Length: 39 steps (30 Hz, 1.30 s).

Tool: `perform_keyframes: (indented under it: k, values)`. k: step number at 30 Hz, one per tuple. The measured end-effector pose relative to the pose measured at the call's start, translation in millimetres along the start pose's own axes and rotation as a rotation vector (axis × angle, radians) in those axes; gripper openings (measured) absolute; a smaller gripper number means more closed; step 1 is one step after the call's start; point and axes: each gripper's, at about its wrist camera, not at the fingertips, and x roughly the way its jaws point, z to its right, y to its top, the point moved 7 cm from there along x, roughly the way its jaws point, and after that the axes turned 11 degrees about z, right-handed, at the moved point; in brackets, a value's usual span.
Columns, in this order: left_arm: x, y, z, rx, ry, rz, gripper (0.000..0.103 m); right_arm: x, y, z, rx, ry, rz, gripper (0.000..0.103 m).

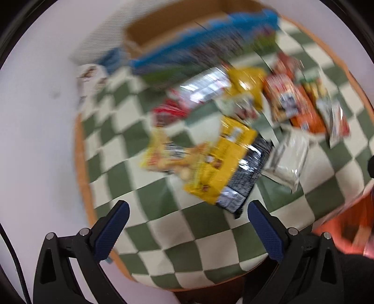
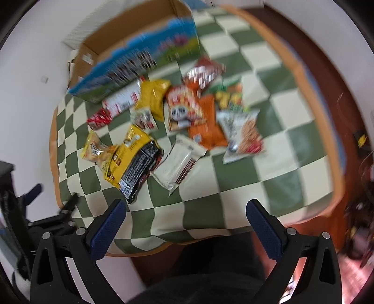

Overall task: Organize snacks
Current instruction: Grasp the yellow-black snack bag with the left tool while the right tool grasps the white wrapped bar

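The fingers of the left gripper (image 1: 188, 210) are held wide apart, with nothing between the blue pads (image 1: 109, 231), and they are raised above the near edge of the counter (image 1: 210, 240), which is covered with a green and cream checkered cloth with an orange border. The fingers of the right gripper (image 2: 187, 209) are spread apart in the same way and nothing is held between them; they are also kept above the near edge of the cloth. Both views are blurred, so small print on the packs cannot be read. Nearest to the fingers a yellow pack (image 1: 224, 161) (image 2: 127, 154) is seen, lying partly over a black pack (image 1: 247, 175) (image 2: 142, 170), and a small yellow bag (image 1: 161, 154) (image 2: 94, 149) is placed just beside them on the left. To the right of the black pack a white pouch (image 1: 288, 159) (image 2: 177, 163) is laid flat. Farther away the other snacks are spread out close together: an orange bag (image 2: 205, 126), a red box with a panda picture (image 2: 184, 107), a mustard yellow bag (image 2: 153, 98), a red wrapper (image 2: 99, 119) and a white bag with nuts on it (image 2: 240, 133). Behind the snacks an open cardboard box (image 1: 177, 21) (image 2: 131, 30) with a blue printed side is standing at the far edge of the counter, close to the white wall.
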Motion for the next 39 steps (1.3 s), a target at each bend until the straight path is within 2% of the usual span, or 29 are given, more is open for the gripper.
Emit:
perform_keyframes:
  k: [4, 7, 11, 13, 14, 16, 17, 19, 21, 24, 28, 30, 33, 34, 35, 37, 39]
  values:
    - [46, 11, 29, 0.105, -0.09, -0.059, 0.103, 48, -7, 7, 0.123, 0.071, -0.061, 0.103]
    - [74, 21, 47, 0.205, -0.082, -0.065, 0.102, 69, -13, 13, 0.189, 0.109, -0.086, 0.102]
    - [101, 29, 77, 0.339, -0.133, -0.087, 0.102, 82, -18, 17, 0.222, 0.114, -0.105, 0.101]
    - [113, 30, 89, 0.427, -0.113, -0.089, 0.102, 83, -18, 19, 0.242, 0.125, -0.108, 0.101]
    - [118, 30, 93, 0.458, -0.102, -0.088, 0.101, 85, -17, 21, 0.258, 0.129, -0.105, 0.101]
    - [123, 32, 98, 0.479, -0.109, -0.082, 0.09, 85, -15, 23, 0.266, 0.13, -0.099, 0.101]
    - [124, 33, 100, 0.46, -0.121, -0.086, 0.085, 86, -14, 24, 0.261, 0.12, -0.095, 0.101]
    - [123, 35, 96, 0.397, -0.137, -0.09, 0.084, 85, -13, 26, 0.256, 0.11, -0.092, 0.101]
    - [118, 39, 77, 0.285, -0.143, -0.104, 0.083, 86, -10, 24, 0.253, 0.106, -0.091, 0.101]
    - [119, 34, 40, -0.008, -0.102, -0.211, 0.083, 93, -4, 18, 0.234, 0.073, -0.089, 0.101]
    - [118, 17, 1, -0.387, -0.144, -0.279, 0.083, 114, 6, 2, 0.212, 0.036, -0.102, 0.101]
    - [118, 9, -7, -0.486, -0.174, -0.307, 0.083, 127, 9, -6, 0.219, 0.026, -0.12, 0.1]
    - [120, -2, -13, -0.576, -0.225, -0.345, 0.084, 151, 14, -22, 0.23, 0.012, -0.138, 0.097]
    - [119, -3, -13, -0.574, -0.232, -0.341, 0.084, 158, 14, -26, 0.228, 0.006, -0.138, 0.092]
    - [118, -3, -17, -0.56, -0.237, -0.335, 0.084, 167, 14, -29, 0.216, -0.016, -0.147, 0.091]
    - [115, -3, -15, -0.513, -0.238, -0.323, 0.084, 180, 14, -32, 0.171, -0.054, -0.169, 0.075]
    - [114, -4, -3, -0.449, -0.235, -0.313, 0.084, 183, 14, -35, 0.094, -0.078, -0.174, 0.067]
